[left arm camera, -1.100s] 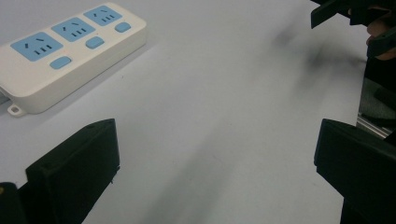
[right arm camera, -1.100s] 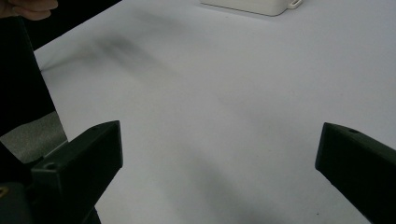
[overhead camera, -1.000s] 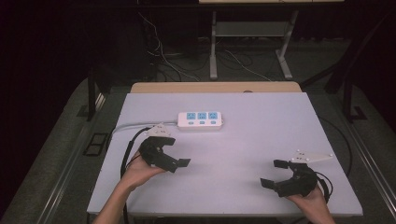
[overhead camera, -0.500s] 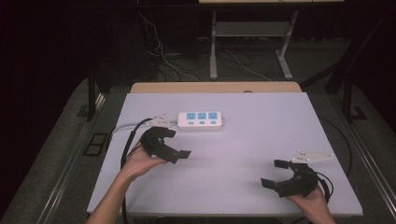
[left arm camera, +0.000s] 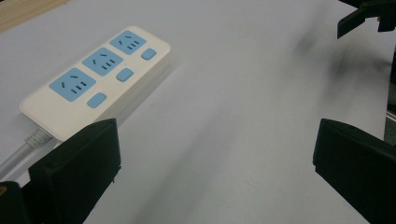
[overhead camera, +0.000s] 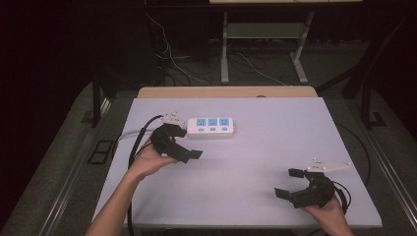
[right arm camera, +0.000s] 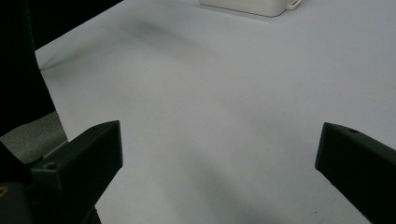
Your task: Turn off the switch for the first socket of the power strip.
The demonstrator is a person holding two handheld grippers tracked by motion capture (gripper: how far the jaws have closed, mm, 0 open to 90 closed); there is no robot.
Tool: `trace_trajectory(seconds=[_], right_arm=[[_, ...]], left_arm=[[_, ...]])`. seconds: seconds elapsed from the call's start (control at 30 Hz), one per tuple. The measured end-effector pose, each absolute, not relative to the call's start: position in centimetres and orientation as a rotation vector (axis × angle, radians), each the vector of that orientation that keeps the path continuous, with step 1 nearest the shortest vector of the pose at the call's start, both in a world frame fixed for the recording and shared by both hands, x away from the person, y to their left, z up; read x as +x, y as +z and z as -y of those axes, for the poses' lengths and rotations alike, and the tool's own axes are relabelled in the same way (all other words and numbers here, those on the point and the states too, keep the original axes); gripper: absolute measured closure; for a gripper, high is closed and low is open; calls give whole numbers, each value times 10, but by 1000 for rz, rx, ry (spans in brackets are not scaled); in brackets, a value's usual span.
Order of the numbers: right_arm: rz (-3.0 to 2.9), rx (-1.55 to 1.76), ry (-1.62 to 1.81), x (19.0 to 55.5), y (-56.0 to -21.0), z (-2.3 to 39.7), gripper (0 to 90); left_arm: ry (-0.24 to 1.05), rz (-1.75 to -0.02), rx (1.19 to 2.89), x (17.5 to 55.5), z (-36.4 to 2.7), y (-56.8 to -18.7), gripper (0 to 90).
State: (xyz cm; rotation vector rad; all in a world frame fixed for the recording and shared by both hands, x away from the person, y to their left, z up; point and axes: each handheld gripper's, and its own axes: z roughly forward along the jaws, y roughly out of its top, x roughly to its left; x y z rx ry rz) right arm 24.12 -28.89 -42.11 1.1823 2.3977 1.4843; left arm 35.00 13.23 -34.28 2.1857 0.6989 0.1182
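Note:
A white power strip (overhead camera: 212,127) with three blue sockets lies flat on the far left part of the pale table (overhead camera: 275,132). In the left gripper view the power strip (left arm camera: 100,77) sits just ahead and to the left of the jaws. My left gripper (overhead camera: 189,142) hovers open right beside the strip's near left end, with nothing between its jaws (left arm camera: 215,163). My right gripper (overhead camera: 288,183) rests open near the front right edge, also holding nothing (right arm camera: 219,163). The strip's end (right arm camera: 247,5) appears far off at the top of the right gripper view.
The strip's white cord (overhead camera: 125,133) runs off the table's left side. A wooden edge (overhead camera: 226,92) borders the far side. Loose cables and a metal stand (overhead camera: 224,49) are on the dark floor beyond. The right gripper's jaw tip (left arm camera: 369,14) appears far off in the left gripper view.
My left gripper has moved forward and slightly right, closer to the power strip's left end. The right gripper has stayed in place.

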Motion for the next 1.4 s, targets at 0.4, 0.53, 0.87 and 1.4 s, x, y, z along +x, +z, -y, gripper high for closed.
trace_trajectory(seconds=[0.4, 0.53, 0.87, 1.4], right_arm=[[-2399, 1184, 1483, 241, -421, 289, 5], [-2399, 1183, 1483, 241, -422, 289, 6], [-2404, 1181, 1483, 241, -422, 290, 6], [-2402, 1189, 1486, 241, -423, 290, 5]], left_arm=[[119, -701, 2202, 367, -130, -341, 0], [126, -703, 2207, 373, -130, -339, 0], [125, -716, 2209, 389, -129, -337, 4], [144, -714, 2256, 414, -123, -327, 20]])
